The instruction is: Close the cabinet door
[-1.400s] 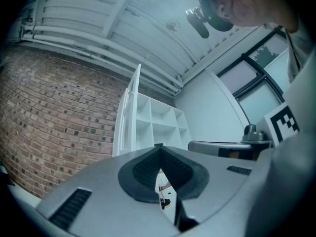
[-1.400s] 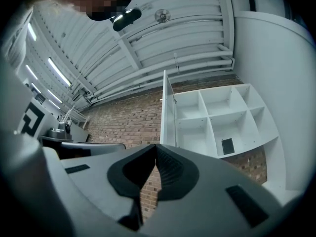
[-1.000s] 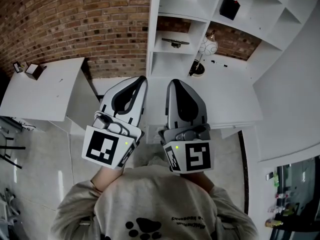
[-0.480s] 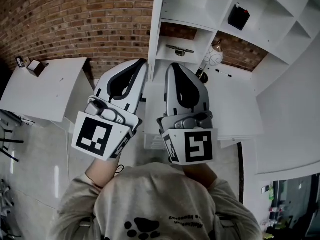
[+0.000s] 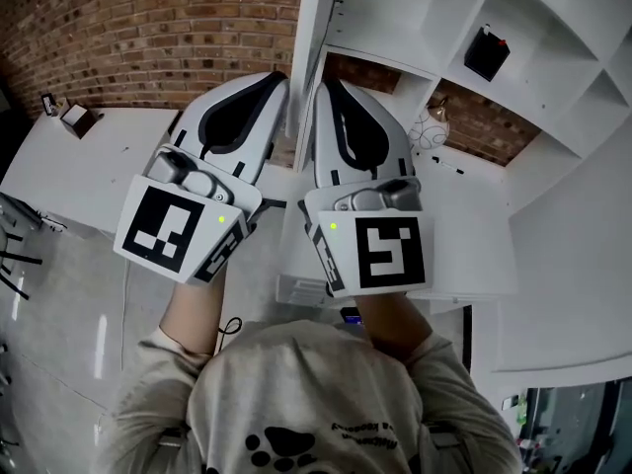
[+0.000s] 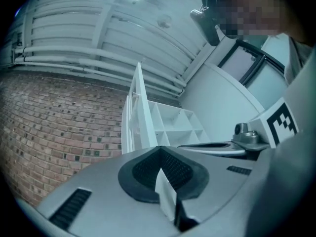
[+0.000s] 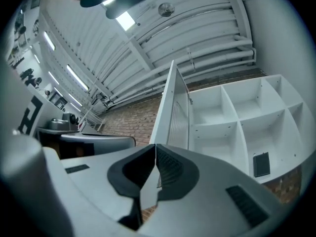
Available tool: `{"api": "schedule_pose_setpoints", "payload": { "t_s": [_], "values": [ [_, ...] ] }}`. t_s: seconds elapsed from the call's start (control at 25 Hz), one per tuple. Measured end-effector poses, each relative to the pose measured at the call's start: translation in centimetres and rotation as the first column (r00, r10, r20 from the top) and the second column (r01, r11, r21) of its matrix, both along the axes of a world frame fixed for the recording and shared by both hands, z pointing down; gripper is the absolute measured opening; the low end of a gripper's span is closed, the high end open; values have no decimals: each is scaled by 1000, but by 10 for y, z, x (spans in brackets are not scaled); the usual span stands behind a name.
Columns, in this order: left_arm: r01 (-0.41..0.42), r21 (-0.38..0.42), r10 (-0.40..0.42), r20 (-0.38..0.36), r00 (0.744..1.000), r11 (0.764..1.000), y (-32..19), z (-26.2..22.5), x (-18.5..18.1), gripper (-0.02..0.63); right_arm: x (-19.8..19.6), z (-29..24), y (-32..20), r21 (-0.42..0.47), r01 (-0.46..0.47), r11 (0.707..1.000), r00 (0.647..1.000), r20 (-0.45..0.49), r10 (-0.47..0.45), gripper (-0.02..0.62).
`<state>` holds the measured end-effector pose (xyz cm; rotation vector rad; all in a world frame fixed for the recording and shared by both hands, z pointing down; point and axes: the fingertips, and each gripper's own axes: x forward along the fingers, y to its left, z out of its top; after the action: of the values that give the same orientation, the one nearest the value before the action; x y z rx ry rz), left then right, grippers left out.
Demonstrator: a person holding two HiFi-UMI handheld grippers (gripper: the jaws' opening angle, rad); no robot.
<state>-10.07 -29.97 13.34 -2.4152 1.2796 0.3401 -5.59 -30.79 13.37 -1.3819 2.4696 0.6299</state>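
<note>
The white cabinet door point(image 5: 308, 38) stands open, edge-on to me, in front of the white shelf cabinet point(image 5: 395, 13). Both grippers are raised side by side, pointing up at it. My left gripper point(image 5: 280, 79) is shut with nothing in it, its tip just left of the door's edge. My right gripper point(image 5: 322, 83) is shut and empty too, its tip just right of that edge. In the left gripper view the door point(image 6: 138, 110) rises right beyond the closed jaws point(image 6: 159, 151). In the right gripper view the door point(image 7: 174, 107) stands above the closed jaws point(image 7: 155, 147). Whether either tip touches the door I cannot tell.
A black box point(image 5: 487, 54) sits in one open compartment and a pale round ornament point(image 5: 430, 124) in a lower one. A white counter point(image 5: 464, 230) runs below the shelves. A white table point(image 5: 79, 171) with a small box point(image 5: 73, 117) stands left, before a brick wall point(image 5: 168, 18).
Both grippers have risen and gone forward together, from over the counter up to the door's edge. Both have stayed shut.
</note>
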Motion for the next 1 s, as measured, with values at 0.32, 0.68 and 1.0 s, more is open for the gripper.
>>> {"api": "schedule_pose_setpoints", "payload": {
  "t_s": [0.32,0.68,1.0],
  "values": [
    [13,20,-13,-1,1000,1000,-9,-14,-8,6,-15,-7,-17,-44,49,998,999,8,-48,130],
    [4,-4,-4,1,1000,1000,-24,-18,-23,6,-39,-1,-43,-89,-14,996,999,-39,11,153],
    [-40,-5,40,6,999,999,-28,-16,-25,6,-41,0,-49,-98,-76,992,997,-22,74,153]
  ]
}}
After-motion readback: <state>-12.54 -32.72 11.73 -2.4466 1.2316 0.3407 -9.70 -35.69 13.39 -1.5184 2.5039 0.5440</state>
